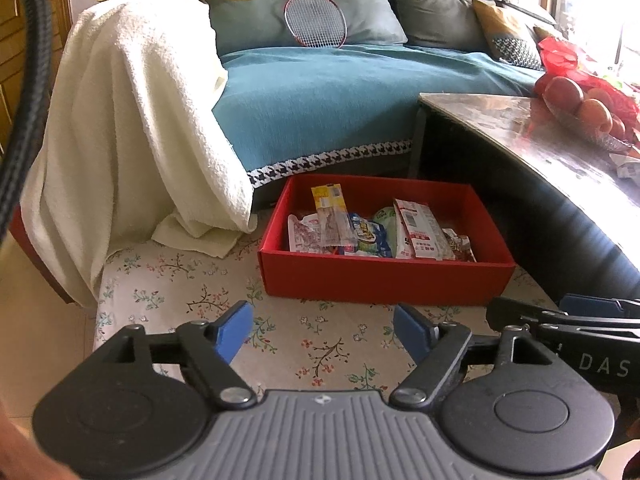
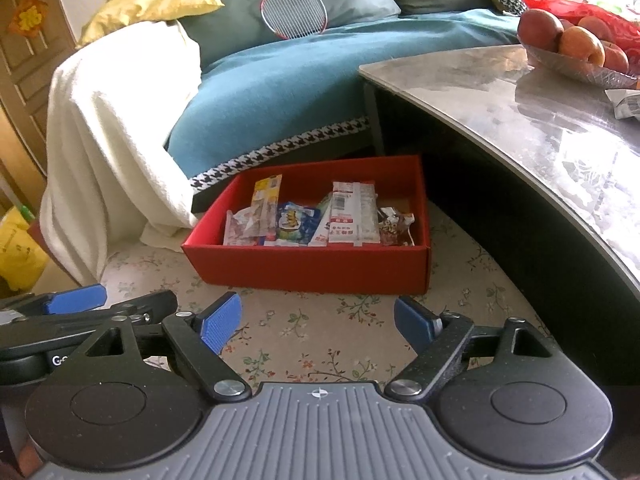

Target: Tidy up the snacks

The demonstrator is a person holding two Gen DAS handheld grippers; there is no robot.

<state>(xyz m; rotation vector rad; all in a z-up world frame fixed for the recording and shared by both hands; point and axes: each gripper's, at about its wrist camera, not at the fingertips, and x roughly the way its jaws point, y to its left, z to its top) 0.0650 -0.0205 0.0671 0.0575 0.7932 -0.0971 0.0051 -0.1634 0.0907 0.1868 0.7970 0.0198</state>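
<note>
- Red box (image 1: 384, 284) on the floral cloth (image 1: 320, 344), snack packets (image 1: 376, 232) gathered inside.
- Left gripper (image 1: 322, 330) and right gripper (image 2: 318, 320) before the box, spread wide, empty.
- Seemingly nearly done; nothing loose beside the box.

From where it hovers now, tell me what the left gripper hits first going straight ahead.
Most likely the near wall of the red box, which sits straight ahead of the open left gripper on the floral cloth. Depth is unclear; angled low, it might touch the cloth first.

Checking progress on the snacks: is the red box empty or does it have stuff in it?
Not empty. The red box holds several snack packets lying across its bottom, lid off.
</note>
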